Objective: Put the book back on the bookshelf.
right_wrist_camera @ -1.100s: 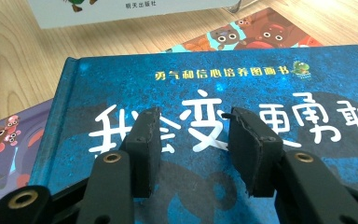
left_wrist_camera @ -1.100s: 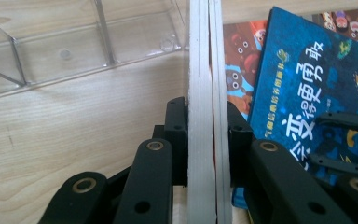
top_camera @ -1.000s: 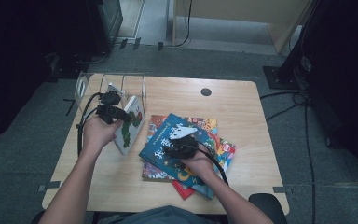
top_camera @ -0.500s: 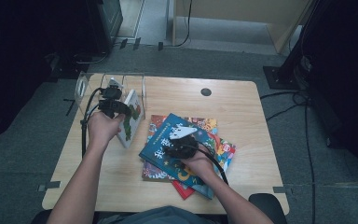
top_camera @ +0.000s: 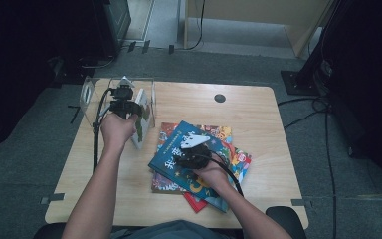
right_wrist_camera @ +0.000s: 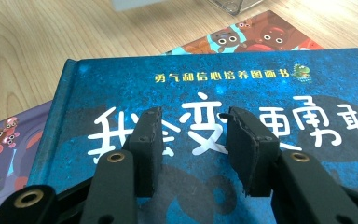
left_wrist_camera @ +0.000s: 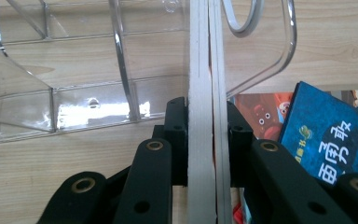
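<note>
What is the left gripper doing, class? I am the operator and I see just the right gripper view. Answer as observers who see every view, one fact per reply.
Observer: The left gripper is shut on a thin white book, which it holds on edge.
Operator: Where is that book heading?
Observer: It points at a clear rack on the table and lines up with the gap between two dividers. I cannot tell whether it is inside yet.
Operator: And what lies under my blue book?
Observer: The high view shows the blue book on top of a pile, with a red book poking out at the near edge.
</note>
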`<state>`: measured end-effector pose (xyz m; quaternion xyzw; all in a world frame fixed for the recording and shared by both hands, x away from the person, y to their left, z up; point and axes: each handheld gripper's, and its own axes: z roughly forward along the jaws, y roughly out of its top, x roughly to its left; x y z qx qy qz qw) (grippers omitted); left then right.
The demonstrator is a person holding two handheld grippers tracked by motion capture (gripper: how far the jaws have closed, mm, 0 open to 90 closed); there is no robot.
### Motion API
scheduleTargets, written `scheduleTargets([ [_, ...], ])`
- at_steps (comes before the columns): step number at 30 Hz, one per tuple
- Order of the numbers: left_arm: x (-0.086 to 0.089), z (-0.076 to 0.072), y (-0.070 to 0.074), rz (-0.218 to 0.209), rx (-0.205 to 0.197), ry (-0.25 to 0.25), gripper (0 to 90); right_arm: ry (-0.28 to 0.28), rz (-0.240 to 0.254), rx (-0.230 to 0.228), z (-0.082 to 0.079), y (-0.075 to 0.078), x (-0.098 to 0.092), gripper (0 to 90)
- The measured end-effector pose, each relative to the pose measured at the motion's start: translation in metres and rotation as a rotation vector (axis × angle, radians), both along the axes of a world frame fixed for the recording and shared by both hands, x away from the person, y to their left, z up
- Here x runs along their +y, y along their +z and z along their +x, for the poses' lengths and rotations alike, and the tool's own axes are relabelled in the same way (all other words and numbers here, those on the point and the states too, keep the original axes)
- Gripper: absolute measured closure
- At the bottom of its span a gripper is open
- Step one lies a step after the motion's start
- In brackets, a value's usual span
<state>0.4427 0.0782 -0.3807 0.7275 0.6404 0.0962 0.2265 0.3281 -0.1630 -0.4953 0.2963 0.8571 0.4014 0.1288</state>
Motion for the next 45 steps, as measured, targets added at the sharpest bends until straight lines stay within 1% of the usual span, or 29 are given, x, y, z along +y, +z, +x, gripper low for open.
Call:
scheduleTargets([
  [1, -0.002, 0.001, -0.001, 0.013, -0.01, 0.005, 77.4, 0.0, 0.0, 0.0, 0.0, 0.0, 0.0, 56.2],
  [4, -0.003, 0.003, -0.003, 0.019, -0.01, 0.018, 77.4, 0.002, -0.004, 0.004, 0.0, 0.001, 0.0, 56.7],
  [5, -0.003, 0.005, -0.003, 0.016, -0.009, 0.02, 77.3, 0.002, -0.007, 0.007, 0.0, 0.001, 0.001, 57.1],
  [6, -0.003, 0.007, -0.004, 0.0, -0.008, 0.03, 77.4, 0.003, -0.007, 0.006, 0.0, 0.001, 0.001, 57.2],
  [7, -0.003, 0.007, -0.004, 0.0, -0.008, 0.03, 77.3, 0.003, -0.007, 0.006, 0.0, 0.001, 0.001, 57.2],
  [8, -0.003, 0.01, -0.004, -0.012, -0.008, 0.036, 77.3, 0.005, -0.002, 0.006, 0.001, 0.001, 0.0, 57.0],
  [10, -0.003, 0.011, -0.005, -0.012, -0.01, 0.036, 77.3, 0.006, -0.002, 0.004, 0.001, 0.0, 0.0, 57.0],
  [12, -0.004, 0.014, -0.005, -0.026, -0.004, 0.04, 77.3, 0.006, 0.001, 0.003, 0.001, 0.0, 0.0, 56.9],
  [14, -0.004, 0.017, -0.006, -0.028, -0.006, 0.045, 77.3, 0.006, 0.001, 0.001, 0.001, 0.0, 0.0, 57.0],
  [16, -0.005, 0.022, -0.007, -0.014, -0.008, 0.056, 77.3, 0.004, 0.003, -0.002, 0.0, 0.0, 0.0, 57.0],
  [20, -0.003, 0.027, -0.007, -0.018, -0.015, 0.073, 77.2, 0.004, 0.003, -0.006, 0.0, -0.001, 0.0, 56.9],
  [27, -0.006, 0.033, -0.008, -0.001, -0.019, 0.077, 77.1, 0.003, 0.004, -0.008, 0.0, -0.001, 0.0, 56.8],
  [28, -0.007, 0.033, -0.008, 0.001, -0.026, 0.076, 77.1, 0.003, 0.004, -0.008, 0.0, -0.001, 0.0, 56.8],
  [31, -0.011, 0.036, -0.008, 0.002, -0.033, 0.07, 77.1, 0.004, 0.003, -0.007, -0.001, -0.001, 0.0, 56.8],
  [33, -0.012, 0.038, -0.008, 0.002, -0.031, 0.069, 77.1, 0.004, 0.003, -0.007, -0.001, -0.001, 0.0, 56.9],
  [34, -0.013, 0.039, -0.008, -0.007, -0.043, 0.081, 77.1, 0.003, 0.003, -0.008, -0.001, -0.001, 0.0, 56.9],
  [36, -0.013, 0.04, -0.009, -0.01, -0.047, 0.083, 77.1, 0.003, 0.003, -0.009, -0.001, -0.001, 0.0, 57.0],
  [38, -0.014, 0.041, -0.009, -0.007, -0.046, 0.081, 77.1, 0.0, 0.003, -0.008, -0.001, -0.001, 0.0, 57.1],
  [41, -0.016, 0.043, -0.009, -0.014, -0.046, 0.075, 77.0, 0.0, 0.005, -0.006, -0.001, -0.001, 0.0, 57.1],
  [45, -0.017, 0.045, -0.01, -0.008, -0.049, 0.072, 77.0, -0.001, 0.005, -0.008, -0.001, -0.001, 0.0, 57.3],
])
